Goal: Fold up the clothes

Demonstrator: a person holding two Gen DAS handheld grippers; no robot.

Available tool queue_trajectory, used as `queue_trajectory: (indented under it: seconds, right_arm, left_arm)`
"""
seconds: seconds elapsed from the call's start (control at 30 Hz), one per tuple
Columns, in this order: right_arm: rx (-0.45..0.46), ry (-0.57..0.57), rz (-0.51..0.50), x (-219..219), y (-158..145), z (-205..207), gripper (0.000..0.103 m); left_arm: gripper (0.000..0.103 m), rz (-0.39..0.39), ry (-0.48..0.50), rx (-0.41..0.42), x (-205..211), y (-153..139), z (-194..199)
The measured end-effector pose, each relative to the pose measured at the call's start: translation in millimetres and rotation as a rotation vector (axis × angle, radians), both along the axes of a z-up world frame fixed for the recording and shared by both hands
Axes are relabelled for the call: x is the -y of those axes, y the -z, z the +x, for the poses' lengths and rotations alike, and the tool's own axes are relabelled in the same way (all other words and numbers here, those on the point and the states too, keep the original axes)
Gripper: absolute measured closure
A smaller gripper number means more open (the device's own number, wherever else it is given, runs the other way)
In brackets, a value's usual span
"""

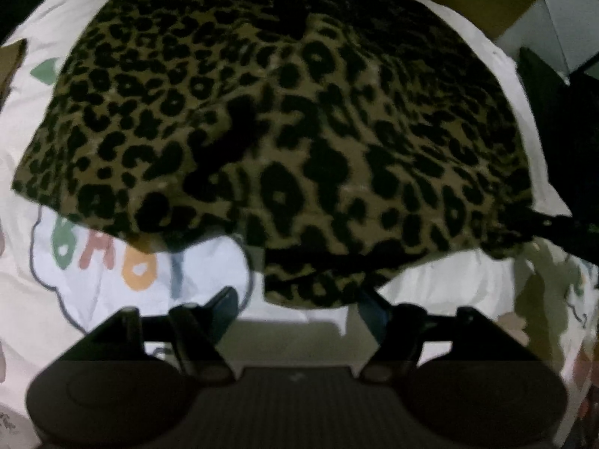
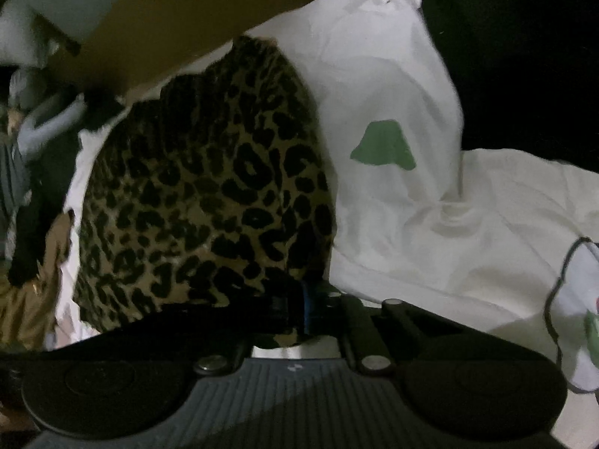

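A leopard-print garment (image 1: 284,119) lies spread over a white printed bedsheet (image 1: 112,299). Its dark-trimmed lower edge hangs between the two fingers of my left gripper (image 1: 299,299), which stand wide apart and do not press on the cloth. In the right wrist view the same garment (image 2: 209,194) rises as a bunched mound on the left. My right gripper (image 2: 312,299) is shut at the garment's near corner, pinching the black hem (image 2: 277,307). The cloth hides the fingertips.
The sheet (image 2: 430,224) carries coloured letters (image 1: 108,258) and a green patch (image 2: 383,146). A brown board (image 2: 209,11) stands behind the bed. Other clothes (image 2: 26,299) are heaped at the left edge. Darkness fills the far right.
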State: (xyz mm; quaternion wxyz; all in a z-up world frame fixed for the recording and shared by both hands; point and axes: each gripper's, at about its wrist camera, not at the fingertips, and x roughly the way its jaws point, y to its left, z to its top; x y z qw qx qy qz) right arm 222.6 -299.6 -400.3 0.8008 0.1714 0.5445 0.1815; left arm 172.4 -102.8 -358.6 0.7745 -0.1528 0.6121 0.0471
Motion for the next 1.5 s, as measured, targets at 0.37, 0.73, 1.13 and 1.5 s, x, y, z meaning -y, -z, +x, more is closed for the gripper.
queue_trajectory:
  seconds: [0.37,0.73,1.13,1.5]
  right_arm:
    - [0.023,0.195,0.024,58,-21,5,0.103]
    - [0.050,0.256,0.013,87,-22,14,0.103]
    - [0.089,0.312,-0.026,108,-45,11,0.103]
    - [0.016,0.312,0.012,111,-24,-6,0.078]
  left_arm:
    - [0.059,0.003,0.021,0.044,-5,0,-1]
    - [0.098,-0.015,0.118,0.058,-4,-26,-18]
    - [0.098,-0.136,0.147,-0.033,13,-29,-29]
    - [0.059,-0.002,0.201,-0.018,22,-34,-24]
